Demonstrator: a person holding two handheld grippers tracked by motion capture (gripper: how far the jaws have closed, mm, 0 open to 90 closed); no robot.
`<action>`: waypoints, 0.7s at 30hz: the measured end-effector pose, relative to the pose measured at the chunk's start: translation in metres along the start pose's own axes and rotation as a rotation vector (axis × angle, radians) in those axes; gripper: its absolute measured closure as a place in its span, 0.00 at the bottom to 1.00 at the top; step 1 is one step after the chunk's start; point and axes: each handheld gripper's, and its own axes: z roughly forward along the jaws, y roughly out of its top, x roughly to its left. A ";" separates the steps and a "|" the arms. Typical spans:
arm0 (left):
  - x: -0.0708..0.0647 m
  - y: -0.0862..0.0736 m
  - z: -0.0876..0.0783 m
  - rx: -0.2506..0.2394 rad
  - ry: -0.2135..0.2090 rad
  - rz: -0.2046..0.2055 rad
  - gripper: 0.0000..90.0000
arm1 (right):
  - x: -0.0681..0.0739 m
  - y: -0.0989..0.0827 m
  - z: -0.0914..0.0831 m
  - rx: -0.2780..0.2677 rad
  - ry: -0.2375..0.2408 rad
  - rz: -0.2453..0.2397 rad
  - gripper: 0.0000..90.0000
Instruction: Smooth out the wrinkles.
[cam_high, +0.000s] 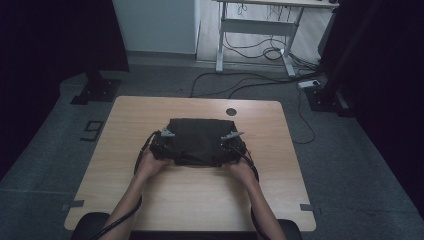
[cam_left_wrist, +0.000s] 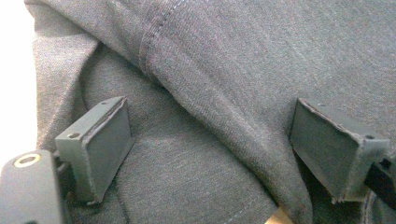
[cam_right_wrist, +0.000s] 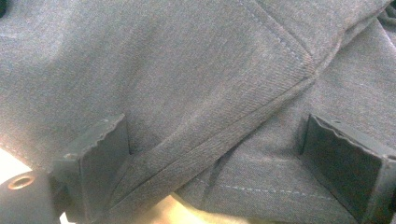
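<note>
A dark grey folded garment (cam_high: 196, 141) lies near the middle of the wooden desk (cam_high: 200, 195), its long axis running left to right across the person's front. The left gripper (cam_high: 161, 144) sits at the garment's left end and the right gripper (cam_high: 233, 145) at its right end, so each hand is equally near its own side.

In the left gripper view the fingers (cam_left_wrist: 95, 149) stand wide apart, with a stitched fold of the cloth (cam_left_wrist: 210, 93) running diagonally between them and nothing pinched. In the right gripper view the fingers (cam_right_wrist: 100, 163) are likewise spread, pressed down over layered fabric (cam_right_wrist: 187, 93), with a hemmed edge crossing between them and a sliver of desk showing beneath.

The relation that matters is this: the cloth lies directly ahead of and between both pairs of fingers, at the near corners of the bundle. My guess is that both would close together on the near edge to lift or fold it away from the person
</note>
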 end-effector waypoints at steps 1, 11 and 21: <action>0.002 0.002 0.002 0.003 0.002 -0.004 0.14 | 0.000 0.000 0.000 0.000 0.000 0.000 0.09; 0.005 0.003 0.005 -0.026 0.004 -0.018 0.13 | -0.007 0.005 0.006 -0.024 -0.003 0.006 0.08; 0.003 0.010 -0.009 -0.008 0.007 0.006 0.13 | -0.007 0.010 -0.006 -0.040 0.012 -0.006 0.10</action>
